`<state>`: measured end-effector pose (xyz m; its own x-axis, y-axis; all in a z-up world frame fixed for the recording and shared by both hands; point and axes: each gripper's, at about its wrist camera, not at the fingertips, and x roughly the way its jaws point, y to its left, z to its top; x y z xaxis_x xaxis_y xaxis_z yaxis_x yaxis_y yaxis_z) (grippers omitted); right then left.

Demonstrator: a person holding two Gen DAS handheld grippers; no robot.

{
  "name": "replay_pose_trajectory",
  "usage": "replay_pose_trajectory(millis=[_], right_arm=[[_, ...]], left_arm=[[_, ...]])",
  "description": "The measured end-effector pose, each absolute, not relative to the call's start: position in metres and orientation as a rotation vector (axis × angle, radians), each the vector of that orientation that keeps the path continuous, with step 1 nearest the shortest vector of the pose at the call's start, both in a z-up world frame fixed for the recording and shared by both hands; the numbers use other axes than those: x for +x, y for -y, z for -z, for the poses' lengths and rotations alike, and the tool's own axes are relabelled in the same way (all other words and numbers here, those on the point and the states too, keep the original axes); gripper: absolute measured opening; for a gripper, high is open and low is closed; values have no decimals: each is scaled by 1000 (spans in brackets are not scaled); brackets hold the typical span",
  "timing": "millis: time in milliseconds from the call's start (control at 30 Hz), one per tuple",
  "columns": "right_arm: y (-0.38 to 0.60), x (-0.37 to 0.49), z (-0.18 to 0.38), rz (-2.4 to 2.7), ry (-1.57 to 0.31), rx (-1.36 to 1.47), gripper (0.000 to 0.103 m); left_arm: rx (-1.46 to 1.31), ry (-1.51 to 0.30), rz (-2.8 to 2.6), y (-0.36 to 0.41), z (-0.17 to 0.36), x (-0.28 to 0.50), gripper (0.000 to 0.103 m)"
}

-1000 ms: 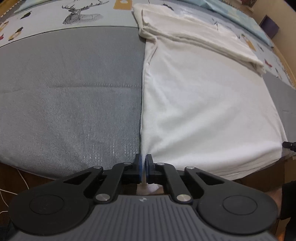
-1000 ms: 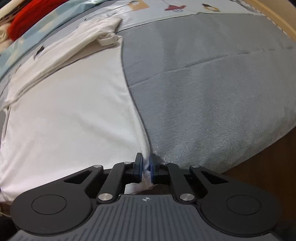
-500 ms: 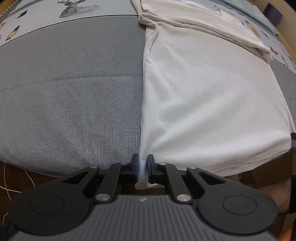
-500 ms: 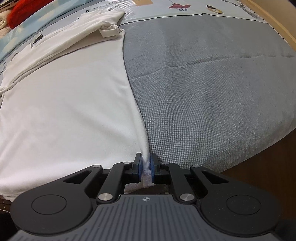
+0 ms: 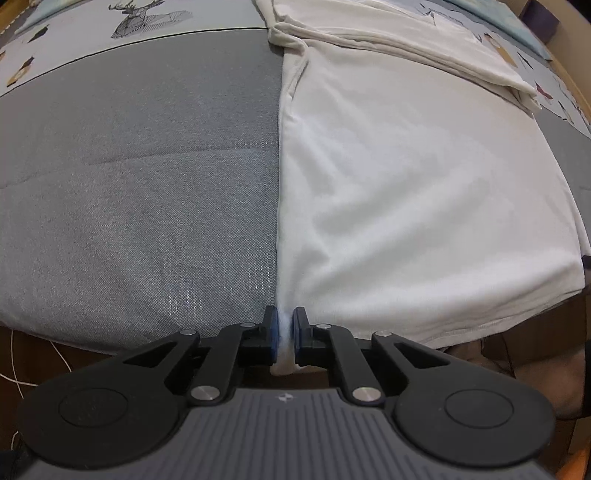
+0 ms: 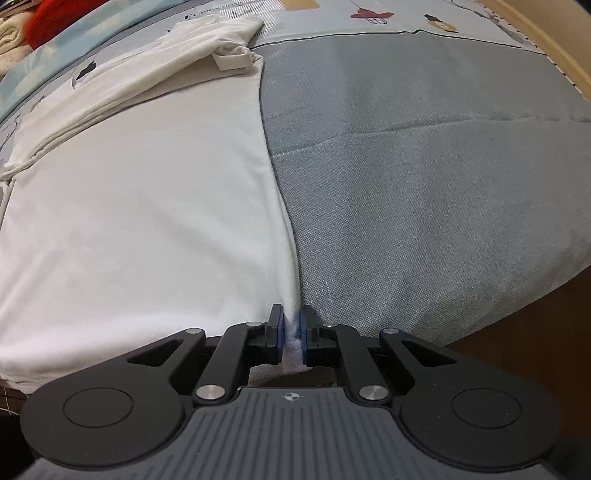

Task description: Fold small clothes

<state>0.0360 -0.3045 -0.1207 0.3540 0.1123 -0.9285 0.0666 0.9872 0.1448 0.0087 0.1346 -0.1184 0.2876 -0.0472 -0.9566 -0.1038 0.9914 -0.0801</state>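
Note:
A white T-shirt [image 5: 417, 192] lies flat on a grey bedspread [image 5: 140, 192], its sleeves folded across the far end. My left gripper [image 5: 284, 325] is shut on the shirt's near left hem corner at the bed's front edge. In the right wrist view the same white T-shirt [image 6: 140, 221] fills the left half, and my right gripper [image 6: 292, 326] is shut on its near right hem corner. A pinch of white cloth shows between each pair of blue pads.
The grey bedspread [image 6: 424, 192] gives way at the far end to a light sheet printed with animals [image 5: 147, 18]. A red item [image 6: 55, 18] and pale bedding sit at the far left. Brown floor [image 6: 535, 332] and a white cable [image 5: 14, 369] lie below the bed's edge.
Both views have crept slightly forward over the shirt, so its far folded end sits higher in frame. Both grips on the hem corners stay the same.

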Motion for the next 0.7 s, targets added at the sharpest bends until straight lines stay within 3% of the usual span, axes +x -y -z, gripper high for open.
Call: replay_pose_trajectory(millis=[267, 700], right_arm=[[313, 31, 109, -24, -1163, 259, 5], [356, -9, -11, -178, -898, 469, 4]], left_arm=[[-91, -1215, -26, -131, 100, 4, 4], [-57, -949, 120, -154, -32, -60, 2]])
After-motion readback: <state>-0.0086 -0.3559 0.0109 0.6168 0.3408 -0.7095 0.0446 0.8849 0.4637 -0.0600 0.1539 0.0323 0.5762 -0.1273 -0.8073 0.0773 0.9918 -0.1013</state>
